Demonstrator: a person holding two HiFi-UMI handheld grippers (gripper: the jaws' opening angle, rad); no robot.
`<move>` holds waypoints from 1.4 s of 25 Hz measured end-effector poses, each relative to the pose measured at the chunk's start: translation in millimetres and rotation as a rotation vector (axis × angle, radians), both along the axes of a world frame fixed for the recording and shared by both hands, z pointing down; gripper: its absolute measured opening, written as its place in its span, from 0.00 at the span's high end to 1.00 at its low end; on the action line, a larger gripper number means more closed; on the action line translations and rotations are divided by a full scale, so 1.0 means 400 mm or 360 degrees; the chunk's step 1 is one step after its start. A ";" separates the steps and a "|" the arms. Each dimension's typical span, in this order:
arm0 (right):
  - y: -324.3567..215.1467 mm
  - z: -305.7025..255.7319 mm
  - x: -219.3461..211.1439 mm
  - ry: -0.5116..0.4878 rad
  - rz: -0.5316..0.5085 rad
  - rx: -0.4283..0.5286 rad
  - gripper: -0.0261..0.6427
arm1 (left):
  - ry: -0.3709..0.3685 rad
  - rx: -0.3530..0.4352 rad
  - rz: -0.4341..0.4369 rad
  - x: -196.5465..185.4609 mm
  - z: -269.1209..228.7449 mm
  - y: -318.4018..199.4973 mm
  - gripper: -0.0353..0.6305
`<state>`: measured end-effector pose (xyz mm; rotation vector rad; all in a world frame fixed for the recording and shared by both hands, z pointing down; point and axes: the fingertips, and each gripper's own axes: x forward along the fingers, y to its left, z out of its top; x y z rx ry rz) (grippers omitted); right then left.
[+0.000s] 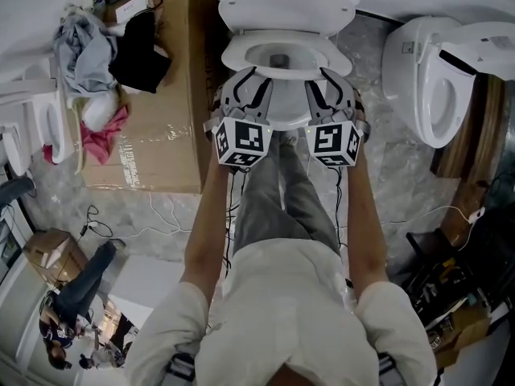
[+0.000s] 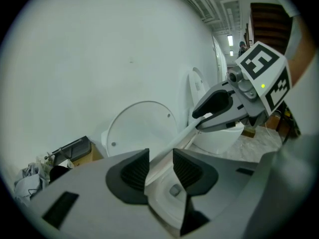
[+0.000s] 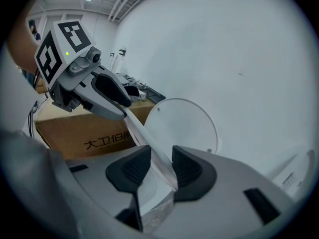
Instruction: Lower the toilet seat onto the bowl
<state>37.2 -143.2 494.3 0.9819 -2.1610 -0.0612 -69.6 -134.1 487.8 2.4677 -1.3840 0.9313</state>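
Observation:
The white toilet stands at the top middle of the head view, its round lid upright against the wall. The toilet seat is tilted partway over the bowl. My left gripper is shut on the seat's front rim on the left, my right gripper on the right. In the left gripper view the seat rim runs between the left gripper's pads up to the right gripper. The right gripper view shows the rim filling the right gripper's jaws, the left gripper clamped further along.
A large cardboard box with clothes on it stands left of the toilet. A second toilet sits at the right. Cables lie on the floor. Another person is at the lower left.

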 end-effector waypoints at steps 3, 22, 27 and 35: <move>0.028 0.012 0.003 0.0000 -0.0005 -0.0010 0.75 | 0.0008 -0.0009 0.0009 0.002 0.012 0.027 0.70; 0.173 0.095 0.044 -0.0033 -0.0075 -0.0056 0.73 | -0.0011 -0.0062 0.0033 0.015 0.090 0.171 0.68; 0.216 0.126 0.047 -0.0031 -0.0103 -0.0095 0.72 | -0.0023 -0.0101 0.0044 0.019 0.122 0.214 0.67; 0.272 0.172 0.052 -0.0032 -0.0131 -0.0147 0.71 | -0.0047 -0.0141 0.0056 0.025 0.168 0.270 0.67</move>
